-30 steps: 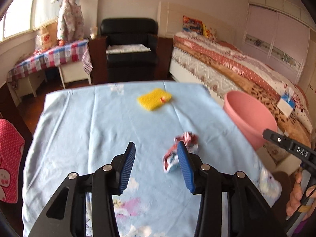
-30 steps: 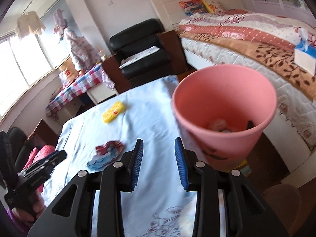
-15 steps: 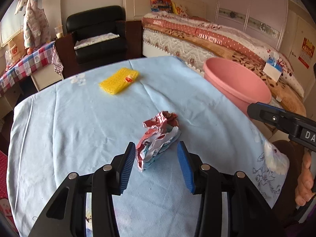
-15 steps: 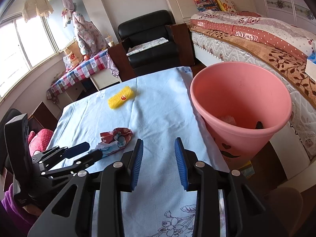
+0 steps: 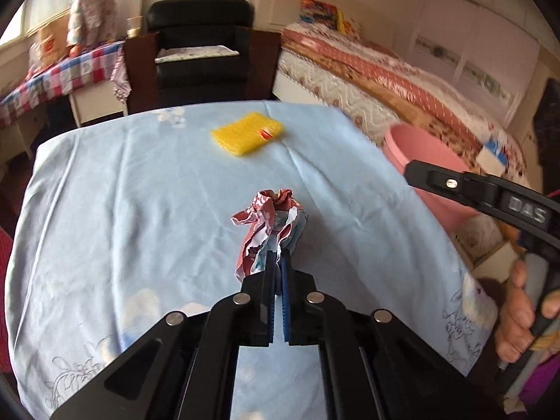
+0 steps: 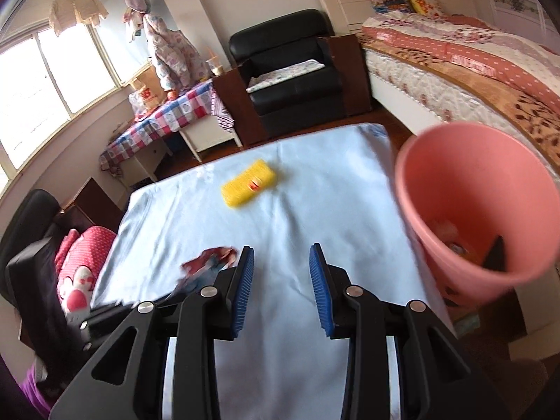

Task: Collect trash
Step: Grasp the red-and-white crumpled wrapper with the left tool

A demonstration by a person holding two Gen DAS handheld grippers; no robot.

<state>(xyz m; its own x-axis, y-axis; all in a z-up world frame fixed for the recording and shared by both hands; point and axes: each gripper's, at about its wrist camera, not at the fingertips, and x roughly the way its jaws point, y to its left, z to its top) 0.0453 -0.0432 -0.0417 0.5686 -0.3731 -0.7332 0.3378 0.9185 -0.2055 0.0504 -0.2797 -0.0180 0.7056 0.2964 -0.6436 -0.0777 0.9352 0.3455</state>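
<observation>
- On the left side of the bench [image 5: 105, 192], draped in a pale blue cloth, nothing lies that wants collecting.
- At centre, the left tool [image 5: 276, 262] has its blue pads clamped together on the near edge of a crumpled red-and-white wrapper [image 5: 271, 225], which stands up from the cloth just ahead of the fingers. Whether its lower folds rest on the cloth cannot be told.
- Farther back, a yellow sponge [image 5: 246, 133] lies flat near the far edge, well apart from the wrapper; whether it counts as trash is unclear.
- To the right, the right tool [image 6: 281, 271] hangs over the cloth with its fingers apart and nothing between them; a hand [image 5: 521, 315] grips its handle at the bench's right side.
- Beyond the right edge, a pink bin [image 6: 472, 210] stands beside the bench, some scraps already lying in its bottom.
- The step in hand looks like the pick-up: the grip on the wrapper is made.
- The next move, by my reading, calls for a lift clear of the cloth, a carry rightward past the right tool, and a release once over the bin's mouth. The pinch takes only an edge, so the wrapper could slip free.
</observation>
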